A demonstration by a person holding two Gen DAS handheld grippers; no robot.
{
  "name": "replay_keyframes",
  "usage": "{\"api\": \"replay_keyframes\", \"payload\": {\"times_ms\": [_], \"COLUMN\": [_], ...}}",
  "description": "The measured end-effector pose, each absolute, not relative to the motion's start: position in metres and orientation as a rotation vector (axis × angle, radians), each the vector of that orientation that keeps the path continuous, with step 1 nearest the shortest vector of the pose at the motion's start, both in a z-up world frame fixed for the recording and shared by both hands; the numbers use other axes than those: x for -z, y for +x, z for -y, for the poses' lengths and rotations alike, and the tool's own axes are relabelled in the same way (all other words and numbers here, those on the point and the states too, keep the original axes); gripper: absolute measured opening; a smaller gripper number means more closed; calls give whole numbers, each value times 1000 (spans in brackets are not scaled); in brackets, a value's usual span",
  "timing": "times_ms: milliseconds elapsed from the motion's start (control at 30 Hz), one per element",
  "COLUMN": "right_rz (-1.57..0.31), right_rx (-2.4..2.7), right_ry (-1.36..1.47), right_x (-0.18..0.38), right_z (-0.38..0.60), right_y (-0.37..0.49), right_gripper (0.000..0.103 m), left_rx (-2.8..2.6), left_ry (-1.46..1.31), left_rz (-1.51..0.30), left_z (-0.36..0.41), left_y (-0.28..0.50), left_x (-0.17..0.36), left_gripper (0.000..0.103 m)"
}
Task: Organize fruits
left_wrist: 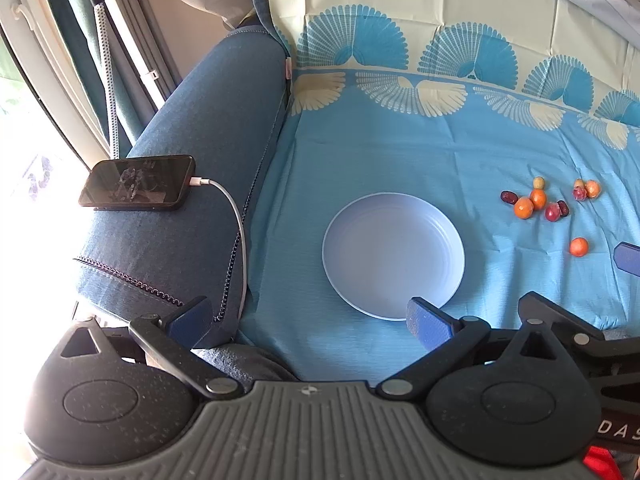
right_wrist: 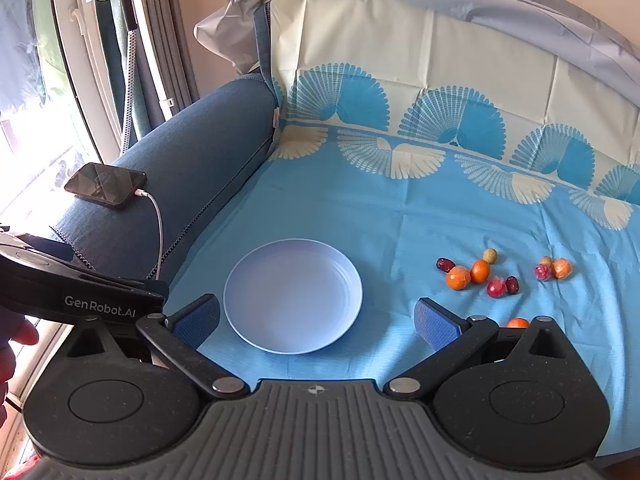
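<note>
A pale blue plate (left_wrist: 394, 256) (right_wrist: 293, 296) lies empty on the blue cloth. To its right sit several small fruits: two oranges (left_wrist: 524, 208) (right_wrist: 458, 277), dark red dates (left_wrist: 509, 197) (right_wrist: 445, 264), a red fruit (left_wrist: 552, 212) (right_wrist: 495, 288) and a yellowish one (left_wrist: 539, 181) (right_wrist: 489, 255). One orange fruit (left_wrist: 579, 247) (right_wrist: 518, 323) lies apart, nearer me. My left gripper (left_wrist: 308, 320) hovers open at the plate's near-left edge, holding nothing. My right gripper (right_wrist: 316, 320) is open over the plate's near edge, also with nothing in it.
A blue sofa armrest (left_wrist: 192, 184) (right_wrist: 192, 168) runs along the left, with a black phone (left_wrist: 138, 183) (right_wrist: 106, 184) on a white charging cable (left_wrist: 240, 240). The cloth climbs the backrest (right_wrist: 400, 80) behind. A person's hand (right_wrist: 16, 344) shows at the left edge.
</note>
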State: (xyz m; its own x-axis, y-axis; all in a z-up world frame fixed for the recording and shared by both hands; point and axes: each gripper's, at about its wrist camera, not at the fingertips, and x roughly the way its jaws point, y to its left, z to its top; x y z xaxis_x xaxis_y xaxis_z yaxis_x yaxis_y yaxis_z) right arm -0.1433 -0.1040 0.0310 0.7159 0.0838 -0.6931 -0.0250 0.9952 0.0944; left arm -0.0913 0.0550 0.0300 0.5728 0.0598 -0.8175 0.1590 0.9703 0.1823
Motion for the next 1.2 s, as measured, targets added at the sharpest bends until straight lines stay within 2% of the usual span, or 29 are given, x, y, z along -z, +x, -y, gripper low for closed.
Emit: {"api": "replay_keyframes", "payload": {"times_ms": [1200], "right_rz": [-807], "right_rx": [-63], "right_ry": [99], "right_x": [-21], "right_z": [107], "right_y": [-134], "right_gripper": [103], "left_rx": [49], "left_ry": [275], "left_rz": [-987], "left_z": [-53], "left_y": [-85], "left_x": [-20], "left_gripper": [103]}}
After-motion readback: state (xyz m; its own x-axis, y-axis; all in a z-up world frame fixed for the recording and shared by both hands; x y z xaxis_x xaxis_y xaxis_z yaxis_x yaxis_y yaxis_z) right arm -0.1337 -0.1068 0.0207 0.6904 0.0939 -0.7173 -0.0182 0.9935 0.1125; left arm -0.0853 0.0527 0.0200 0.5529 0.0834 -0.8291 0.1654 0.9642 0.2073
